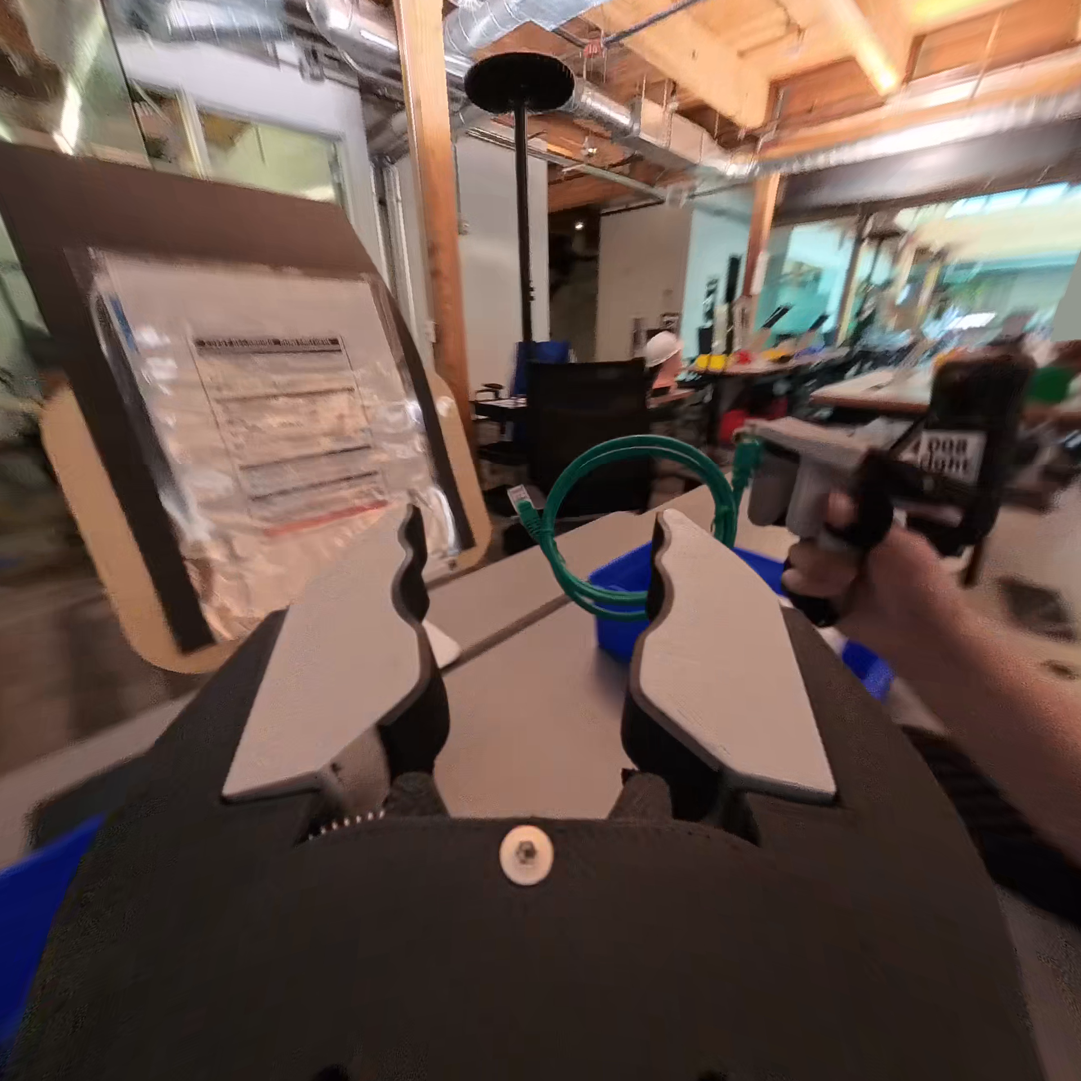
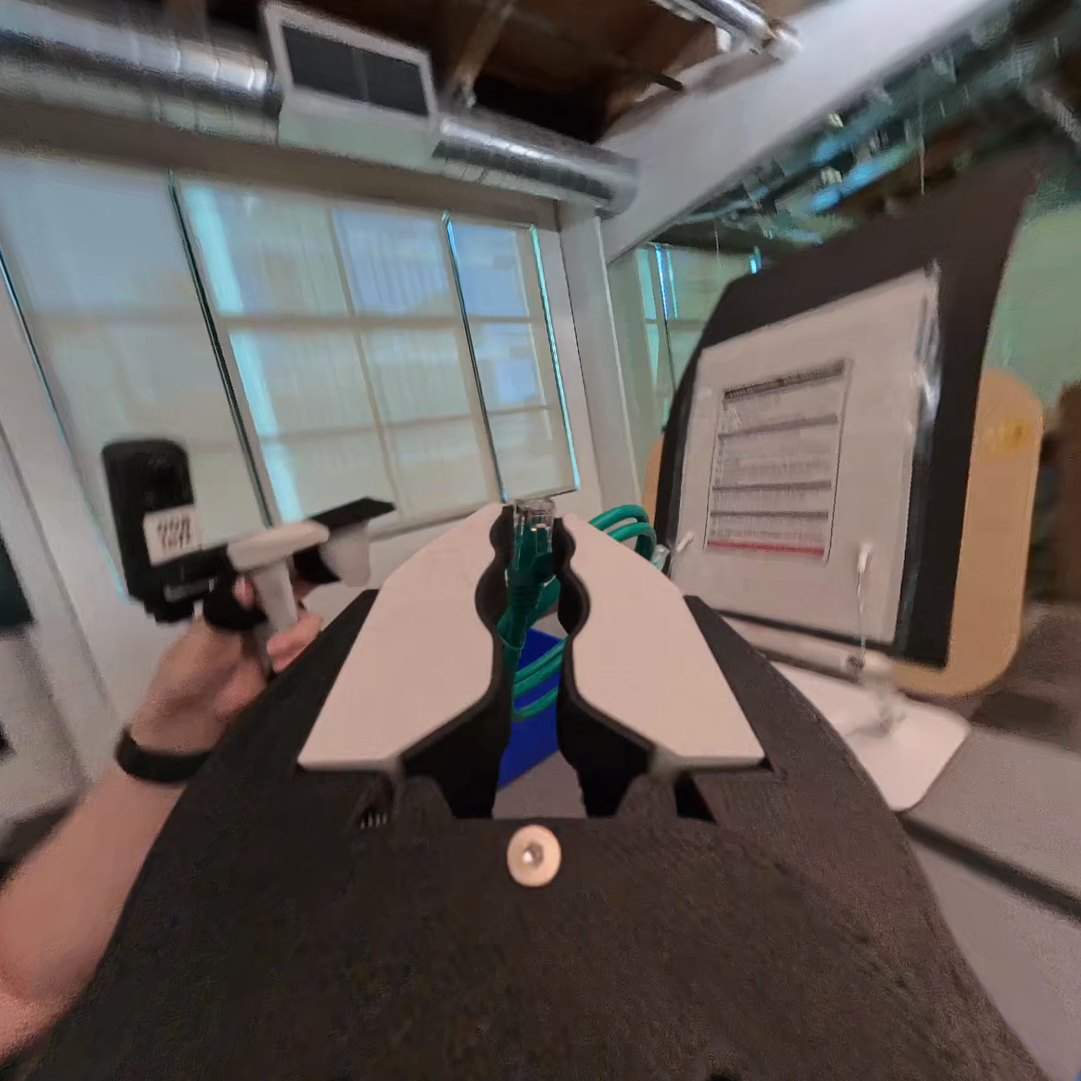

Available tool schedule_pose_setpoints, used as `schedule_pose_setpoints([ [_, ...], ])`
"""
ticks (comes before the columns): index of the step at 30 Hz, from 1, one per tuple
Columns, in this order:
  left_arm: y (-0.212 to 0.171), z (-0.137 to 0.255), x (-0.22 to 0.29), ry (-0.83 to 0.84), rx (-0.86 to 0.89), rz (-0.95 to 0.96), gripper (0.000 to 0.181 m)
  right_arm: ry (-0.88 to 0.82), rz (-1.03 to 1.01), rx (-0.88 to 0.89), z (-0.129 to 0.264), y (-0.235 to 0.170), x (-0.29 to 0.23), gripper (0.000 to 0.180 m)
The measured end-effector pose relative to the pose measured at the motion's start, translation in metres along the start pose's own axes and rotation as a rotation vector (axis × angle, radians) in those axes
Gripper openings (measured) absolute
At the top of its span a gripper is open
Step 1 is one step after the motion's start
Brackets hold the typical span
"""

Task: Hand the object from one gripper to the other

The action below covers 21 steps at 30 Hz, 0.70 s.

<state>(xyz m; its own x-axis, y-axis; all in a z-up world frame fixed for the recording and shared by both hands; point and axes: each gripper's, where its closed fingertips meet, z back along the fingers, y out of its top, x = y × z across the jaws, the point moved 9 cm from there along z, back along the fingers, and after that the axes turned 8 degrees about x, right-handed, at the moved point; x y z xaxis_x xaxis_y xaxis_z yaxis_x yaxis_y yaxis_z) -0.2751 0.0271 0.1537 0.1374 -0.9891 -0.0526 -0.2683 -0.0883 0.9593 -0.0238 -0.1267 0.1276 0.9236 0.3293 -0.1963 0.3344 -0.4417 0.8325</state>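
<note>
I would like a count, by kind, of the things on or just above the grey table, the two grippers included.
Grippers: 2, the left gripper open, the right gripper shut on the cable
Green cable: 1
Blue bins: 2, one under the cable, one at the near left edge
Framed sheet on a stand: 1
Total: 6
</note>
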Motion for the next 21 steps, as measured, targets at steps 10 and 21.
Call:
schedule_pose_setpoints([
  [10, -0.069, -0.042, 0.065, -0.158, -0.336, -0.279, 0.071, -0.089, -0.897, 0.013, 0.005, -0.078, 0.057, 0.014],
  [21, -0.096, -0.047, 0.058, -0.519, -0.531, 0.218, 0.012, 0.123, -0.441, -0.236, -0.027, -0.071, -0.010, 0.014],
])
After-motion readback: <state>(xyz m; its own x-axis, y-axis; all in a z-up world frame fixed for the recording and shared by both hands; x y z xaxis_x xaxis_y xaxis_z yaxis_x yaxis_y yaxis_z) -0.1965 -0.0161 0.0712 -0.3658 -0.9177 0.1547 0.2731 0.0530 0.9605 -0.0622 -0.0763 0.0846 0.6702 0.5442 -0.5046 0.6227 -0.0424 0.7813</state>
